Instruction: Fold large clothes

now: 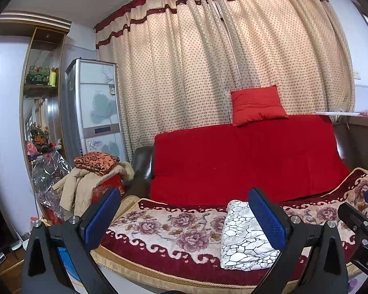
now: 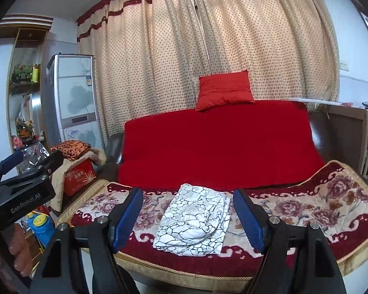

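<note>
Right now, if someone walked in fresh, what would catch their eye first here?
The bright red throw over the sofa back, with a red cushion perched on its top edge against the dotted curtain. Next, the folded white crackle-patterned garment lying on the floral seat cover, framed between the open right claw.

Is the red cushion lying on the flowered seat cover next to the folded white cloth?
No, the red cushion sits atop the sofa's backrest, while the folded white cloth lies below on the seat.

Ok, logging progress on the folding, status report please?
Left tongs open, empty. Right tongs open, empty. White crackle-print garment folded on the floral sofa blanket. Nothing in the way.
</note>
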Demonstrator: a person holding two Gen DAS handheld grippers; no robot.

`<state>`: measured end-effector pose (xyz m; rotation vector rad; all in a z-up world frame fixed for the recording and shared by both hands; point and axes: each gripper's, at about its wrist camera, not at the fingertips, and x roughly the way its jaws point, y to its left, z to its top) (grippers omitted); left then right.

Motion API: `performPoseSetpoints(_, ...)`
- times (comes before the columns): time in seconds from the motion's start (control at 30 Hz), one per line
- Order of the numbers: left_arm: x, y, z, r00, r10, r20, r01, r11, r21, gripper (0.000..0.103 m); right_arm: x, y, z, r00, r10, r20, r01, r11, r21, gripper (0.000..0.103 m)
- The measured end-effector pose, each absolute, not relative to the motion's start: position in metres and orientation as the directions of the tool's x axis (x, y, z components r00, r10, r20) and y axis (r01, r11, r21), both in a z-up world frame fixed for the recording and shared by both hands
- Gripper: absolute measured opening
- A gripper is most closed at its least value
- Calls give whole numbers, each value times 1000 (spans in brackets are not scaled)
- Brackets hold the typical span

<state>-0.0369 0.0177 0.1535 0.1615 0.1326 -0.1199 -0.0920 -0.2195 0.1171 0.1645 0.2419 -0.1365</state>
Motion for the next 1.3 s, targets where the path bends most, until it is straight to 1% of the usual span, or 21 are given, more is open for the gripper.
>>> performPoseSetpoints(0.47,-38,20,152,983,-113,-143,134,981,143,103,-85,-218,113,959,-117,-257,154,980,129,79)
performPoseSetpoints(0.7,-33,26,147,975,-146,-168,168,977,128,103,-79,-214,110,956,-114,-272,152,980,126,79)
performPoseSetpoints(0.97,-26,35,141,971,-151,-187,174,978,115,103,-70,-209,109,954,-115,-276,151,982,112,79)
performPoseSetpoints(1.3,-14,42,131,966,-140,-218,166,980,106,103,-53,-201,101,945,-111,-306,146,985,93,79)
